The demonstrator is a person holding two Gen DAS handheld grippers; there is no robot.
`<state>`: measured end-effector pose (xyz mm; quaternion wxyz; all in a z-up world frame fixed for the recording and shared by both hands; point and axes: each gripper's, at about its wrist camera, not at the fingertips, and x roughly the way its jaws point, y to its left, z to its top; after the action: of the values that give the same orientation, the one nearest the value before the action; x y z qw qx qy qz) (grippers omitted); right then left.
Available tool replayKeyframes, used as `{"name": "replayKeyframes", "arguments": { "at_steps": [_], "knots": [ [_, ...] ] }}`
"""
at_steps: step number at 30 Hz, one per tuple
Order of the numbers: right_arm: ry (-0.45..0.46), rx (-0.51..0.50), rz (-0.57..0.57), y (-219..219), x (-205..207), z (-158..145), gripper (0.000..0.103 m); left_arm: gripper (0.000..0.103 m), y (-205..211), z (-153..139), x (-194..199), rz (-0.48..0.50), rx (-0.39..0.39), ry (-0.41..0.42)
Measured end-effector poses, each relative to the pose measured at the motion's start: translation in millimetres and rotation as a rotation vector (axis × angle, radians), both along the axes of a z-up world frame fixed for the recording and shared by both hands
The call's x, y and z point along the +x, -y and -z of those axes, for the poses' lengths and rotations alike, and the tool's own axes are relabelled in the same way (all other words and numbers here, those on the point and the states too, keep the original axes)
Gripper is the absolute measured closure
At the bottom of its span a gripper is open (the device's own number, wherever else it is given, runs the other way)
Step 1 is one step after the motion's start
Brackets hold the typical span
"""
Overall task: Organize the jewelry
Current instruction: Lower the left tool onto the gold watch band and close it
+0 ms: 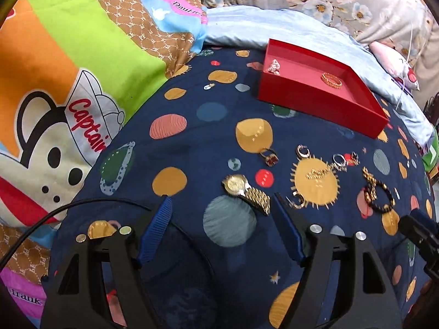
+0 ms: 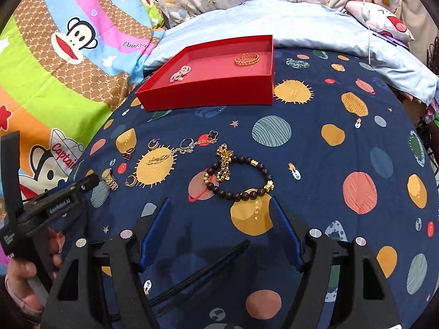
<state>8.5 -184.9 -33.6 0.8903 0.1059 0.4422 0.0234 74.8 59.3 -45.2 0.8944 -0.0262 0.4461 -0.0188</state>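
A red tray (image 1: 315,97) (image 2: 208,93) lies on the navy planet-print sheet and holds a gold bracelet (image 1: 332,80) (image 2: 247,59) and a pearl piece (image 1: 273,66) (image 2: 180,73). Loose jewelry lies in front of it: a gold watch (image 1: 247,192) (image 2: 110,178), a red-stone ring (image 1: 269,156) (image 2: 127,153), a gold chain (image 1: 319,174) (image 2: 160,159), a silver ring (image 2: 188,144), and a dark bead bracelet (image 1: 380,193) (image 2: 238,179) with a gold charm chain across it. My left gripper (image 1: 221,200) is open just short of the watch. My right gripper (image 2: 219,203) is open just short of the bead bracelet.
A colourful monkey-print quilt (image 1: 68,68) (image 2: 55,54) lies to the left. A pale blue blanket (image 1: 274,24) (image 2: 301,19) and a floral cloth lie behind the tray. The left gripper's body (image 2: 55,205) and the hand that holds it show at the right wrist view's left edge.
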Motion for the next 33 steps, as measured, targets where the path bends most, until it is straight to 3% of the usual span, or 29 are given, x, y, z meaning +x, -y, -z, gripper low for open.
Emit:
{"name": "replayKeyframes", "arguments": {
  "at_steps": [7,13,18,21,26,33],
  "knots": [
    [-0.019,0.003,0.007,3,9,6,0.032,0.032,13,13,13,0.015,-0.004,-0.052],
    [-0.026,0.003,0.008,5,13,8,0.032,0.044,26,24,21,-0.001,0.039,-0.073],
    [-0.037,0.005,0.016,10,15,14,0.032,0.079,30,22,17,0.05,0.032,-0.067],
    [-0.05,0.009,0.024,13,17,20,0.032,0.09,29,21,16,0.063,0.016,-0.071],
    [-0.052,0.017,0.029,16,22,22,0.032,0.092,25,11,15,0.073,-0.037,-0.06],
    [-0.042,0.042,0.041,22,37,18,0.046,0.092,26,-17,13,0.096,-0.079,-0.004]
  ]
}}
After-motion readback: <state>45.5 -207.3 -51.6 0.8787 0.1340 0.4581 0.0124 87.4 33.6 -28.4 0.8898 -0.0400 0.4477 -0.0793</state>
